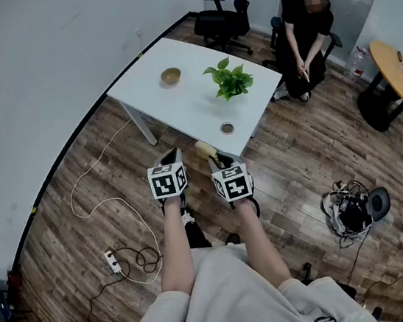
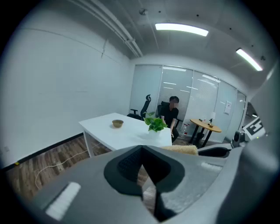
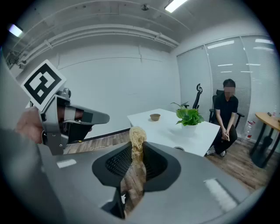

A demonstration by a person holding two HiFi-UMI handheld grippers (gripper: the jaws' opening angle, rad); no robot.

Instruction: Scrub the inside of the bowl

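While right tool (image 3: 137, 145) grips scrubber (image 3: 138, 134), bowl (image 1: 170, 76) sits apart on table (image 1: 195, 104).

the left gripper (image 1: 169, 158) and the right gripper (image 1: 219, 163), which is clamped on a scrubber (image 1: 205, 148), hang over bare wood floor (image 1: 292, 173) just short of the white table's (image 1: 179, 104) near corner. nothing stands between them and its edge. the bowl (image 1: 170, 75) sits alone toward the table's far left side, with open surface all round it. a potted plant (image 1: 229, 79) stands to its right, well apart. a small round object (image 1: 226, 128) lies near the front edge. a wall (image 1: 40, 67) closes the left side. a seated person (image 1: 306, 34) and an office chair (image 1: 224, 18) fill the far side. loose cable (image 1: 99, 202) trails across the floor at left.
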